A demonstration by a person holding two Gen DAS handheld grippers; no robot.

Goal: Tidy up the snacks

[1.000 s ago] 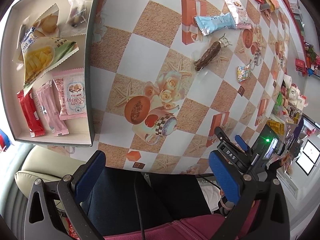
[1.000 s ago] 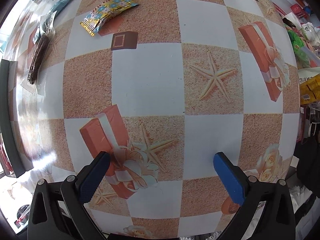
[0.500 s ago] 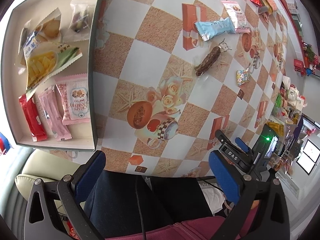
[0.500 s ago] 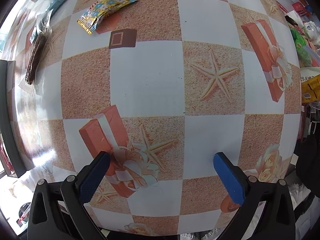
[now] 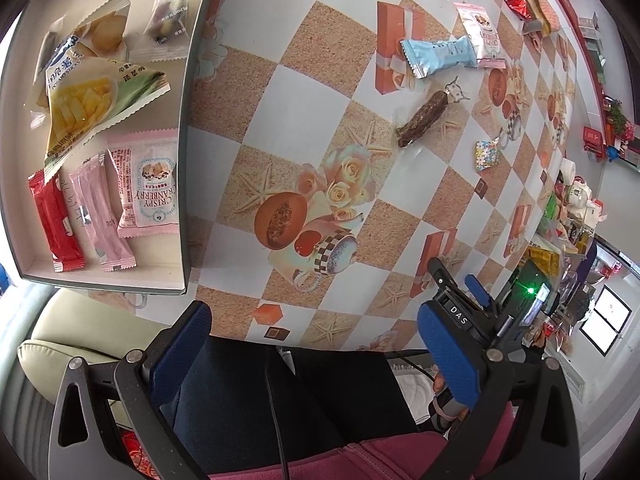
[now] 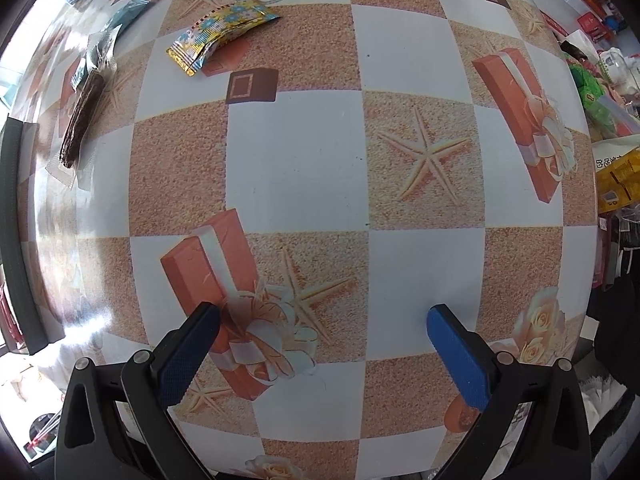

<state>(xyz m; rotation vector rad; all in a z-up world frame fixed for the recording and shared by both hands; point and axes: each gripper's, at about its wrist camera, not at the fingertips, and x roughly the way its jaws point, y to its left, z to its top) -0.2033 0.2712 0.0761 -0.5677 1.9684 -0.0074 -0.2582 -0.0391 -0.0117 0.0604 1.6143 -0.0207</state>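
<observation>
1. Left wrist view: the left gripper (image 5: 316,344) hangs released, jaws wide and holding nothing, past the near edge of the table (image 5: 304,120), above the person's dark-trousered lap (image 5: 280,396).
2. The box (image 5: 188,128) sits at the table's left edge. Inside lie a red stick pack (image 5: 56,220), a pink stick pack (image 5: 100,216), a pink cranberry packet (image 5: 150,186), a green-and-yellow chip bag (image 5: 88,104), a clear cookie packet (image 5: 106,30) and a small clear candy packet (image 5: 168,20).
3. Loose snacks lie toward the far side of the table, well apart from the box: a light blue packet (image 5: 438,56) touching a pink packet (image 5: 482,36), a dark brown bar in clear wrap (image 5: 424,118) just nearer, a floral packet (image 5: 486,156) to its right, and red and orange wrappers (image 5: 524,2) near the far edge.
4. The right gripper (image 5: 460,304) shows at the table's near right edge, a green light on it.
5. Right wrist view: the right gripper (image 6: 324,320) is released, jaws apart and holding nothing, low over the checked tablecloth (image 6: 296,168); nothing lies between its fingers.
6. The floral packet (image 6: 220,34) and dark brown bar (image 6: 82,114) lie far-left, with the box wall (image 6: 16,240) at the left edge. Nothing blocks the way to them.
</observation>
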